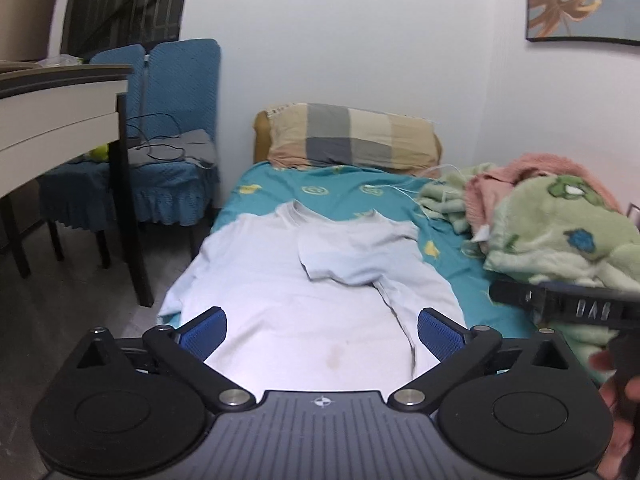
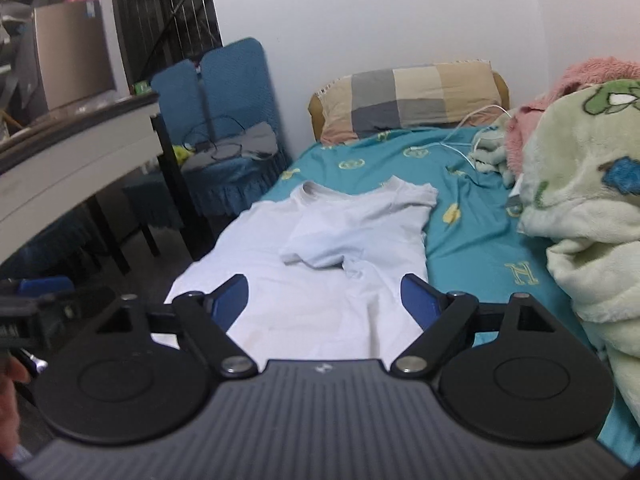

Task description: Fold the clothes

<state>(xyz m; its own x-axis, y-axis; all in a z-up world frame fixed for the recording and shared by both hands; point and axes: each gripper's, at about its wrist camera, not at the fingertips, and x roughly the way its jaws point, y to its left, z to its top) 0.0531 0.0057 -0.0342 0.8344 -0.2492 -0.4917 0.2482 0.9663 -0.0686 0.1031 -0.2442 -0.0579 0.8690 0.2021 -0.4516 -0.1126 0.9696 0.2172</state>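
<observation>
Bedroom setup: white wall at the back, and on the far left a white desk (image 1: 60,120) with dark legs, then two blue-covered chairs (image 1: 176,128) with a grey cloth and some black cable dumped on the seat. Next to those is the bed with a teal sheet (image 1: 340,190) and a checked pillow (image 1: 352,136) up at the head.

The pale t-shirt (image 1: 288,288) is spread flat on the near-left part of the bed, collar toward the pillow, and its right sleeve is folded in across the chest. A faint stain shows low on the front.

Left gripper (image 1: 322,332) hangs over the shirt's lower part with both blue pads spread wide, nothing between them. Right gripper (image 2: 325,300) is the same deal, jaws wide apart, empty, over the hem area.

On the far right there's a heap of green and pink fleece blankets (image 2: 580,184), with a white cable (image 2: 460,146) trailing across the sheet beside it.
</observation>
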